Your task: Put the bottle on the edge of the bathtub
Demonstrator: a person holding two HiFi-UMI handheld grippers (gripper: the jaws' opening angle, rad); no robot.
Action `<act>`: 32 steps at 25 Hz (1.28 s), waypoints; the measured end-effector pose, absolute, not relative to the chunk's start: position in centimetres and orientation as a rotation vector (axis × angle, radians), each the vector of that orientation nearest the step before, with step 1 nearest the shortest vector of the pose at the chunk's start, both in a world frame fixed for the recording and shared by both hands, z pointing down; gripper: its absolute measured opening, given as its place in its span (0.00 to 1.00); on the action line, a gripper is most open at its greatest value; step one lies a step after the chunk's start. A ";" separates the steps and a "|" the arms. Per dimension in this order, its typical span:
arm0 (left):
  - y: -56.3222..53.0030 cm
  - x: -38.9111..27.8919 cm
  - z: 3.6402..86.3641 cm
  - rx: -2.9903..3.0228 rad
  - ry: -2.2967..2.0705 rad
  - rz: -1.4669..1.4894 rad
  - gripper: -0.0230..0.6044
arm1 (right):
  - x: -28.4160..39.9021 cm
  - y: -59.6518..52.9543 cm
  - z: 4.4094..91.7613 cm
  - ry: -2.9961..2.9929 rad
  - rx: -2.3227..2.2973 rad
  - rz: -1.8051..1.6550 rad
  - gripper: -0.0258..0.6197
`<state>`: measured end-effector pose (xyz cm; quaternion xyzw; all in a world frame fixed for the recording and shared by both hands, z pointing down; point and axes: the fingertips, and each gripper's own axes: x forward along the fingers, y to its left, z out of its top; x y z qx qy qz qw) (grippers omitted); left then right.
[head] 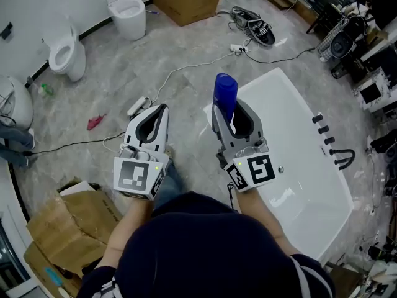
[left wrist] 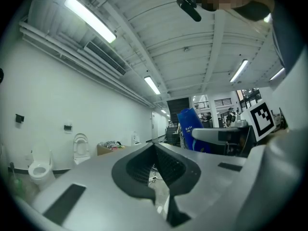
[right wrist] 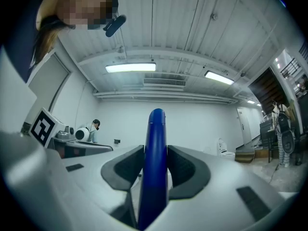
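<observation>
Grey stone floor fills the room, with the white bathtub (head: 291,89) on my right. My right gripper (head: 236,118) pinches the blue bottle (head: 224,97) between its pads, its long axis running out along the jaws, by the tub's near corner. That hand is nearer the rim. My left gripper (head: 155,118) has its jaws pressed together, empty.

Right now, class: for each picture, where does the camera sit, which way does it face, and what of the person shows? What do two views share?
Head view: head-mounted, facing steeply down at the bathtub; arms, left gripper and right gripper show.
Left gripper view: on that gripper, facing along its shut, empty jaws toward a toilet; head above.
Right gripper view: on that gripper, facing along jaws clamped on the bottle; head above.
Shared: the bottle.
</observation>
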<state>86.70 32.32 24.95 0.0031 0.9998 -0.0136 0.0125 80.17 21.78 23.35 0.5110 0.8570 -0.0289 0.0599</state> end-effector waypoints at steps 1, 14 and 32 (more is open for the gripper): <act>33.6 85.4 24.8 -0.007 3.115 -0.047 0.07 | 78.9 23.1 23.3 2.597 1.540 -0.086 0.29; 46.7 69.2 23.3 -0.277 3.051 -0.173 0.07 | 64.2 35.8 23.0 2.687 1.327 -0.086 0.29; 49.0 52.2 27.1 -0.603 3.077 -0.024 0.07 | 49.4 36.5 25.2 2.859 1.059 -0.080 0.29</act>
